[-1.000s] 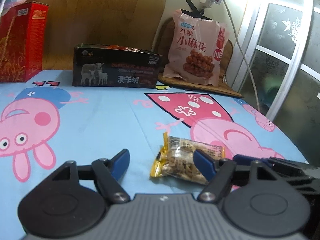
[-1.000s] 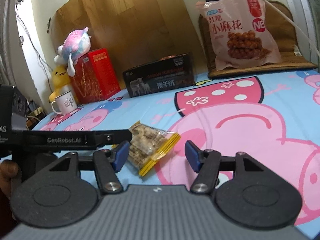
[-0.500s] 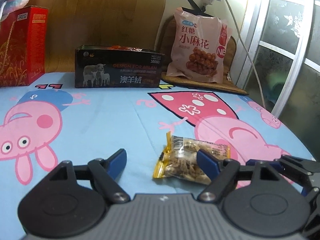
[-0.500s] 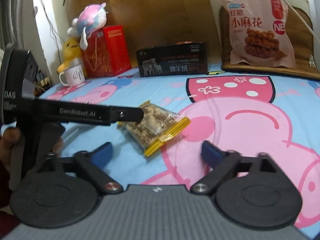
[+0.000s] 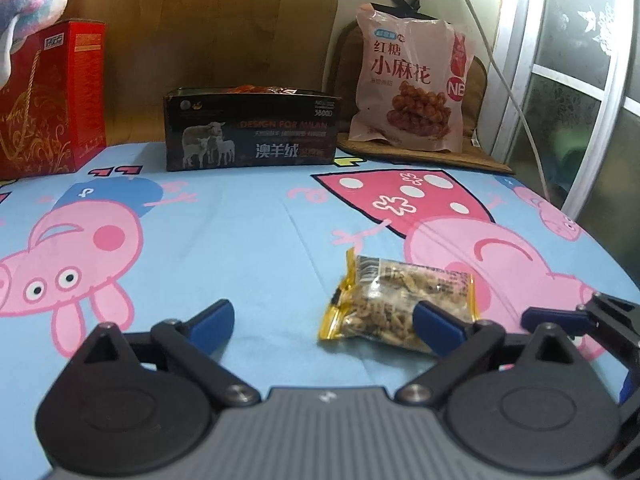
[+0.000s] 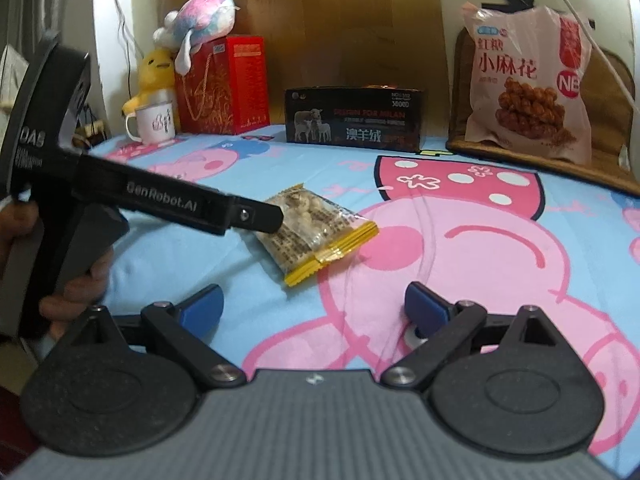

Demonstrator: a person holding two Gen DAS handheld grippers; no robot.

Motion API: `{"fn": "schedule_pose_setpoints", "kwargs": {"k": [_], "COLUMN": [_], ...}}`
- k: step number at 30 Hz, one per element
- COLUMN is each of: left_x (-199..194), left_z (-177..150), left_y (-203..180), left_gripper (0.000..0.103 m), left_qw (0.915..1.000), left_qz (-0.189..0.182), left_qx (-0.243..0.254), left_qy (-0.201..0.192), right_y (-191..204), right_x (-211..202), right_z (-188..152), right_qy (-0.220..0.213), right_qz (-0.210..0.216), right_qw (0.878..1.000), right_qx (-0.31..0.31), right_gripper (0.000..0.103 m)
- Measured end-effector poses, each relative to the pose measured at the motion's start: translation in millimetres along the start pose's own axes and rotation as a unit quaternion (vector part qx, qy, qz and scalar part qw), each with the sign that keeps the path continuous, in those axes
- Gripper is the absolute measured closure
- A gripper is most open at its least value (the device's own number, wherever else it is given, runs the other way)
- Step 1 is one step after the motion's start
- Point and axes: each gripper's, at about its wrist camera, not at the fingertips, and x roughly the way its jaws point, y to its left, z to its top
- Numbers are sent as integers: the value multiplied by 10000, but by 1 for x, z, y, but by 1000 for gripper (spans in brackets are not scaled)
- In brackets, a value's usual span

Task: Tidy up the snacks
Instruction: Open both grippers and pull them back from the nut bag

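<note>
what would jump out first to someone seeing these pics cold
The loud blue cartoon pig sheet covers the whole surface. One small clear snack packet with yellow ends lies alone on it, just ahead of both wide-open tools. At the back, a big pink snack bag leans on the right, a black box with sheep sits in the middle, and a red box topped with a plush toy stands left.

Right hand-held gripper (image 6: 312,304): black linkage arms, blue fingertip pads (image 6: 200,308), silver screws, ribbed grey body.
</note>
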Motion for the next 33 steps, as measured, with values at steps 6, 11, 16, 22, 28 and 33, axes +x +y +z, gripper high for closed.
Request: {"fn": "schedule_pose_setpoints", "kwargs": {"k": [6, 11, 16, 22, 28, 33], "left_x": [0, -2, -2, -3, -3, -5], "left_z": [0, 0, 0, 2, 5, 14], "left_y": [1, 3, 3, 6, 7, 6], "left_gripper": [3, 3, 3, 3, 3, 3], "left_qw": [10000, 10000, 10000, 9999, 9997, 9997], "left_qz": [-8, -1, 65, 20, -3, -141], "left_qx": [-30, -92, -61, -165, -201, -214], "left_qy": [-16, -28, -13, 33, 114, 51], "right_y": [-6, -5, -1, 5, 11, 10], "right_x": [0, 8, 7, 7, 14, 23], "right_z": [1, 6, 6, 7, 13, 19], "right_qy": [120, 168, 150, 146, 173, 223], "right_qz": [-444, -568, -630, -595, -511, -349], "right_qw": [9989, 9980, 9974, 9971, 9963, 9972], "right_qx": [-39, -235, -324, -446, -674, -620], "right_gripper": [4, 4, 5, 7, 12, 19]}}
